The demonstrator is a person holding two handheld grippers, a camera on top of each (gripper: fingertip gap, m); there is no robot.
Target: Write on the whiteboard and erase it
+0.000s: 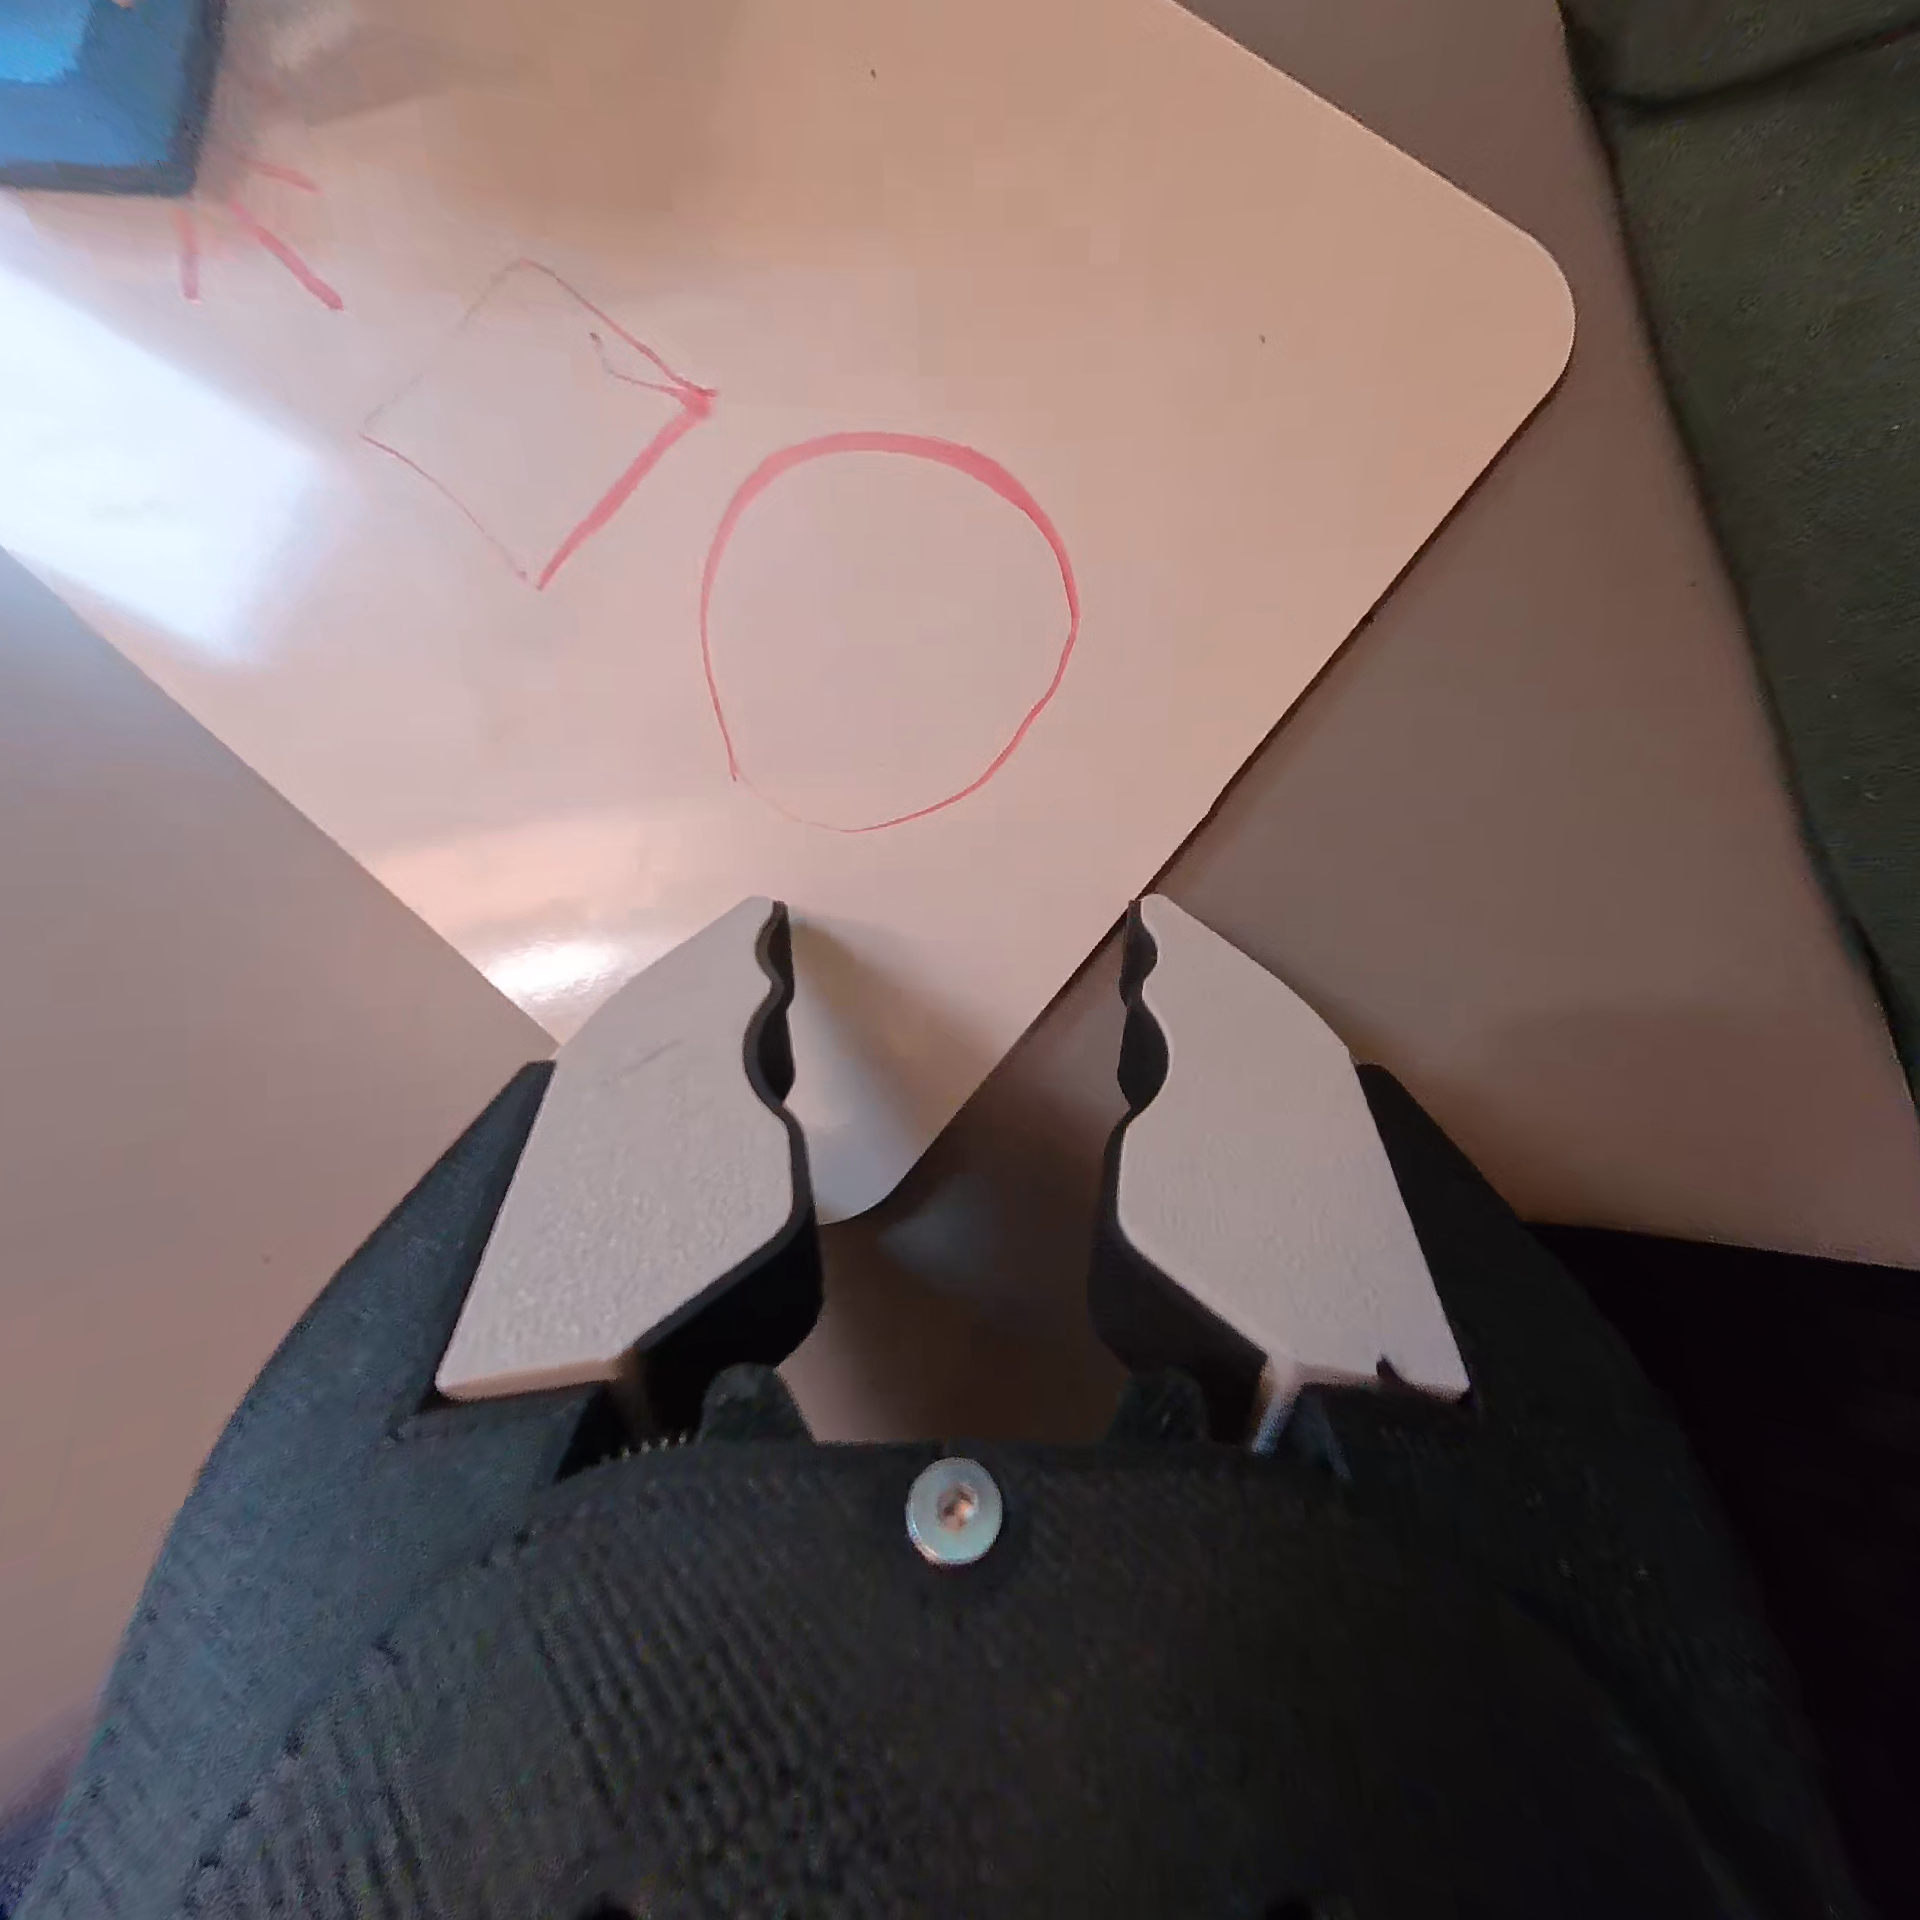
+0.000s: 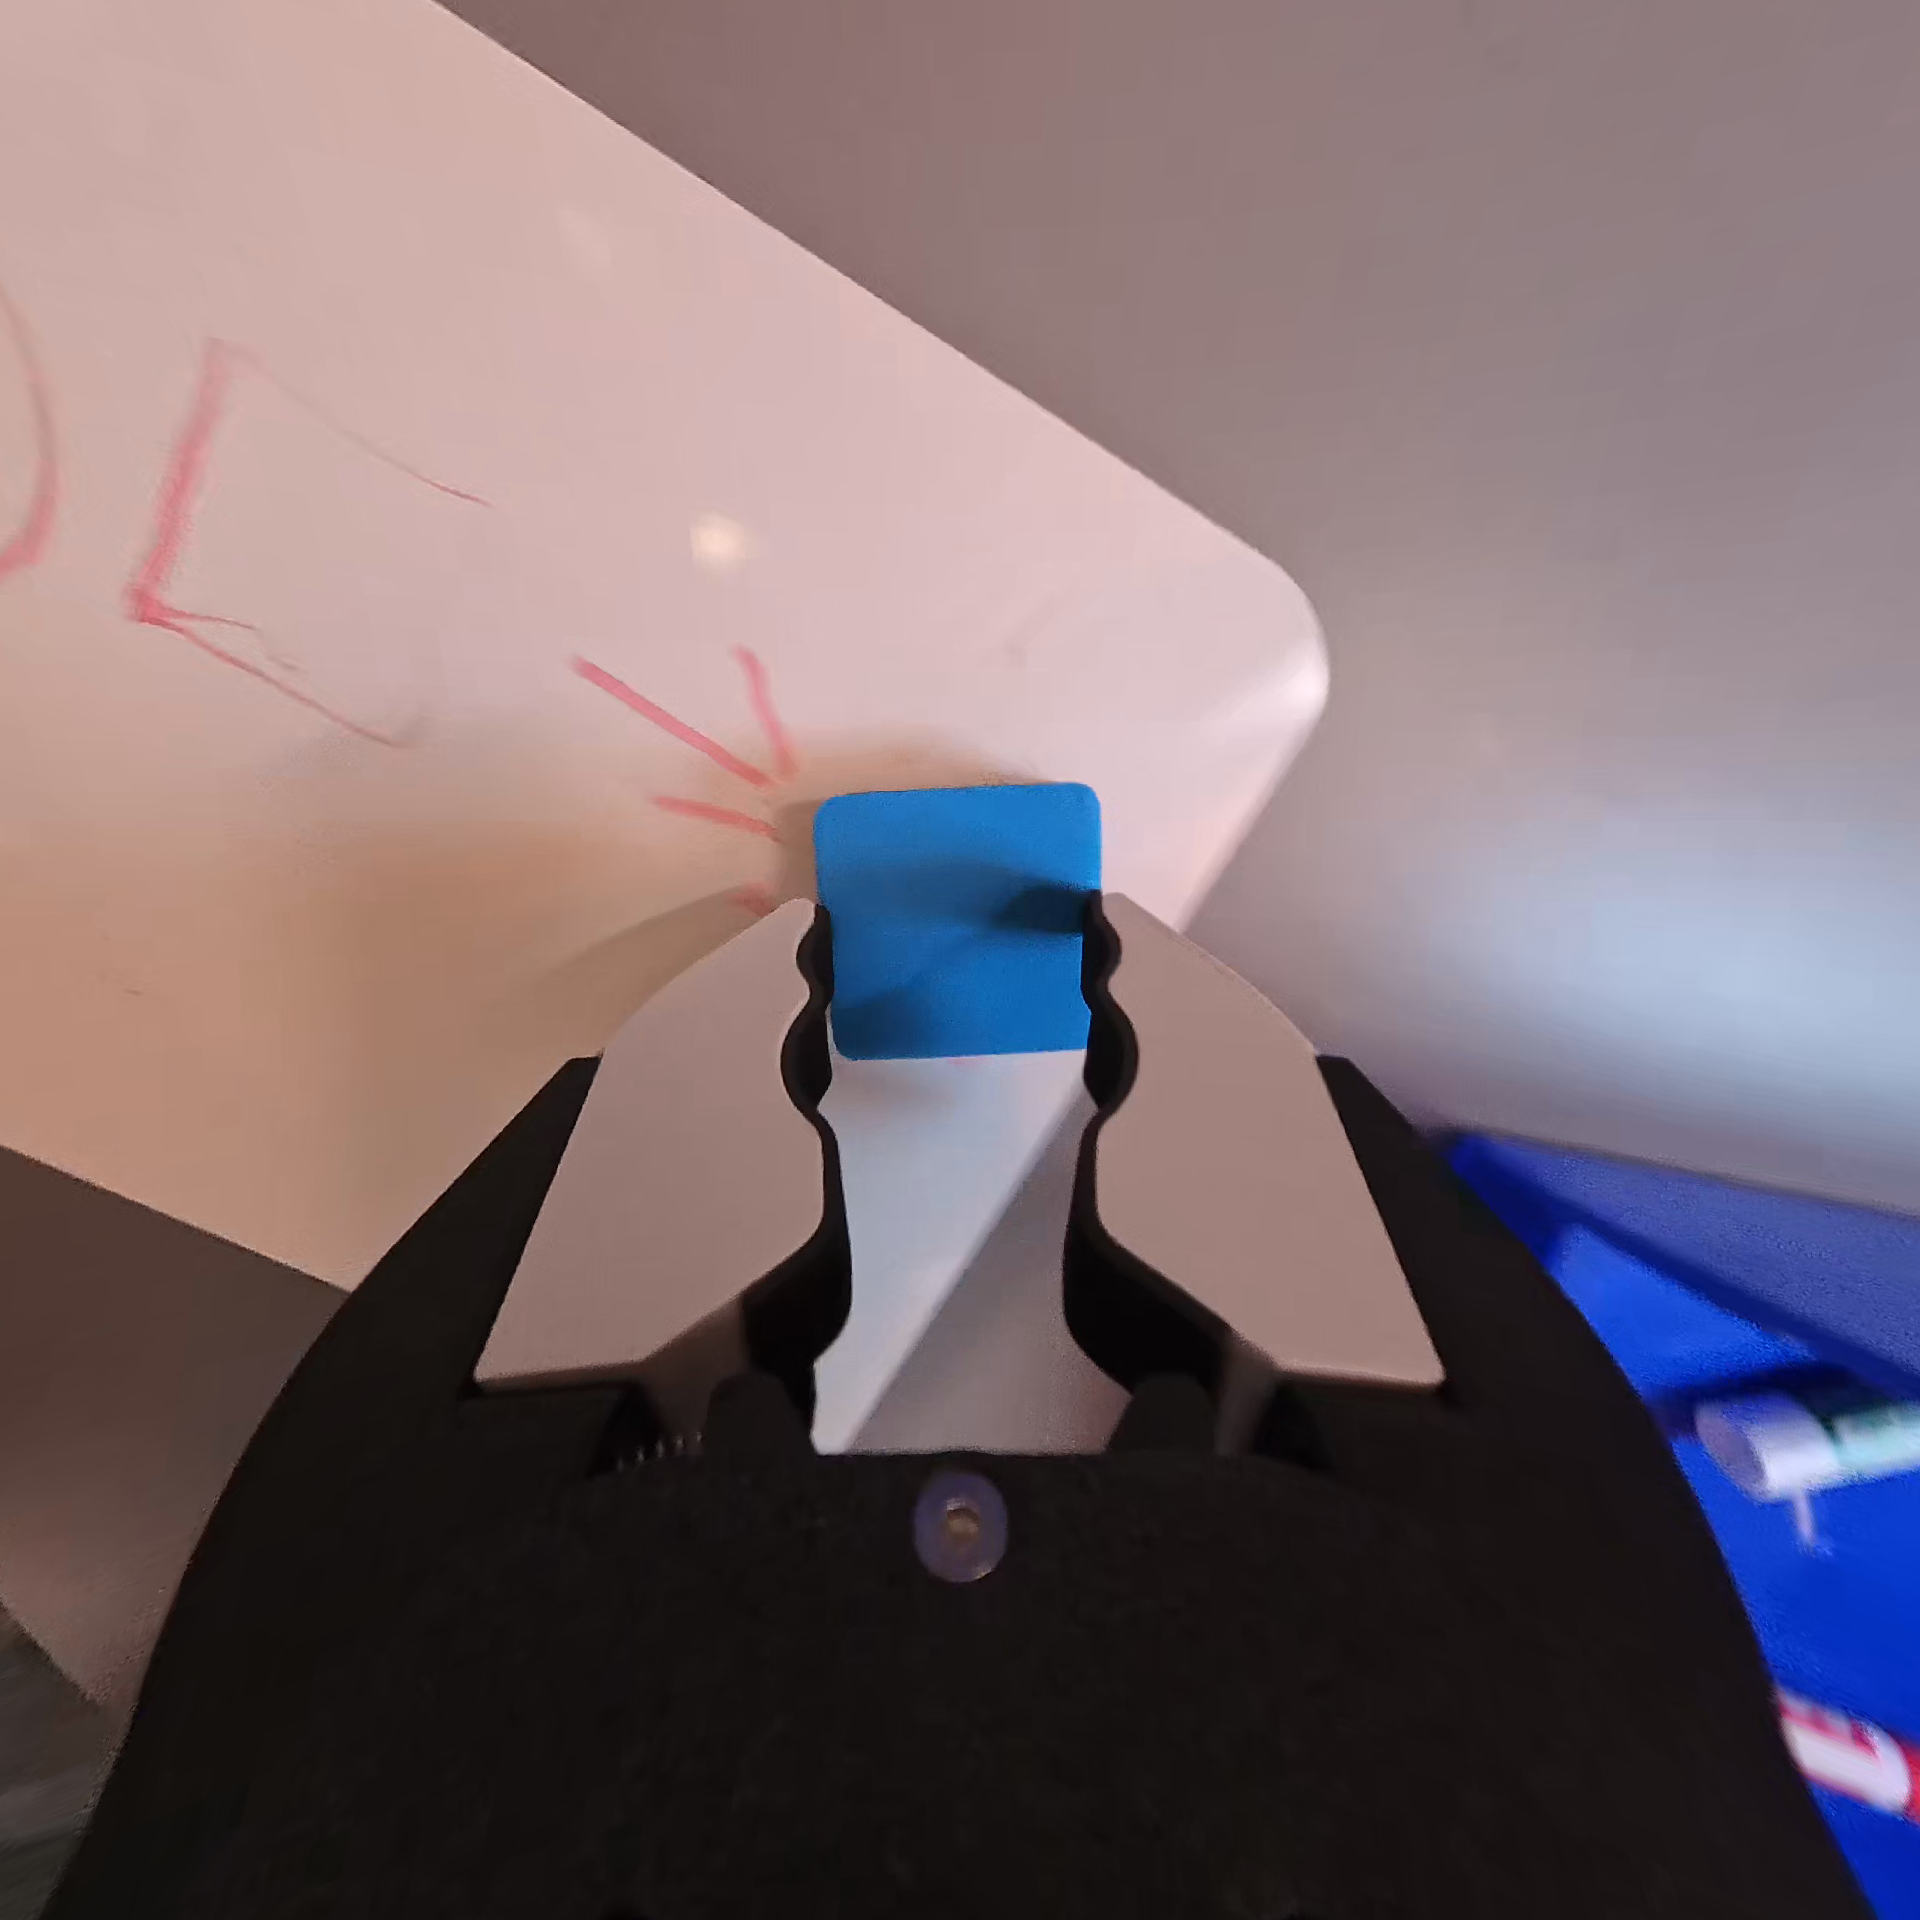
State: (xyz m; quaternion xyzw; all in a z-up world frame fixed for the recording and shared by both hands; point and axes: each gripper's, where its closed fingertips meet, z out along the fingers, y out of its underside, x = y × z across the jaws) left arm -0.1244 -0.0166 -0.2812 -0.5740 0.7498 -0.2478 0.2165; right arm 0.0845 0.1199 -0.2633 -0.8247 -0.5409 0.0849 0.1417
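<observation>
Glossy and pale, the round-cornered whiteboard (image 1: 935, 312) lies flat on a matte beige table (image 1: 1455, 987), turned corner-on to the left tool (image 1: 958, 920), whose smooth grey fingers (image 1: 644, 1143) with wavy black inner edges stand apart, holding nothing, above the board's near corner. Only the left wrist view shows the whole red circle (image 1: 888, 632) and the partly faded red square outline (image 1: 535, 421); the blue square eraser (image 1: 99, 94) appears there merely as a blurred corner at the top left, beside a few red strokes. The right wrist view shows that eraser (image 2: 956, 920) plainly: soft blue foam, dented where the right tool (image 2: 956, 914) is clamped on its two sides, and held against the board (image 2: 520, 364) near a rounded corner, right beside red stroke remnants (image 2: 717, 748). Only this view shows a blue container (image 2: 1714, 1351) at the right with a blurred marker-like item (image 2: 1808, 1439) in it.
</observation>
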